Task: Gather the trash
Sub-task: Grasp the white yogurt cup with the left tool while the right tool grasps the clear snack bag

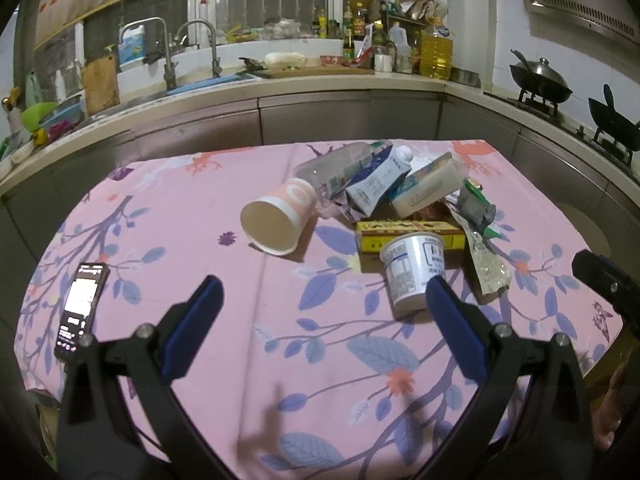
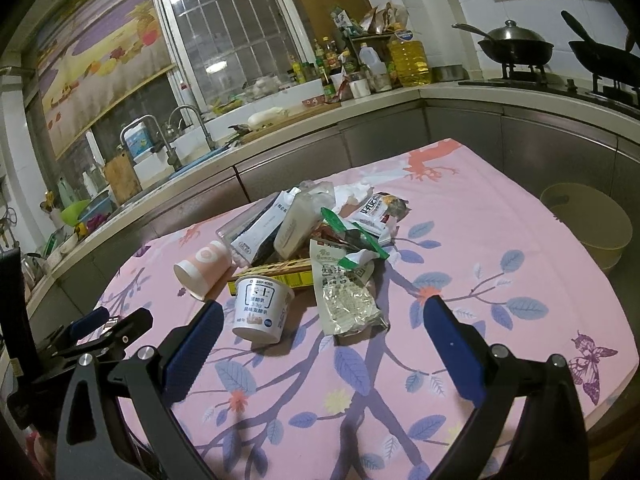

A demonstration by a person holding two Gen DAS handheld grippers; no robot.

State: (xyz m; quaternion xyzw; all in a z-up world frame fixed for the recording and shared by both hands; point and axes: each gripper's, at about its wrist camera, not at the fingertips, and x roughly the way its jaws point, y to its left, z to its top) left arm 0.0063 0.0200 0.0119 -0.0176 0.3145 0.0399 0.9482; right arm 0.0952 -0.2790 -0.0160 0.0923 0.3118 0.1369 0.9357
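A heap of trash lies on the pink flowered tablecloth. In it are a pink paper cup on its side, a white yogurt tub, a yellow box, a clear plastic bottle, cartons and a foil wrapper. My left gripper is open and empty just short of the heap. My right gripper is open and empty, in front of the yogurt tub and the foil wrapper. The pink cup lies left of the heap.
A phone with a lit screen lies on the cloth at the left. A round beige bin stands beyond the table's right edge. The kitchen counter with sink, bottles and woks runs behind the table.
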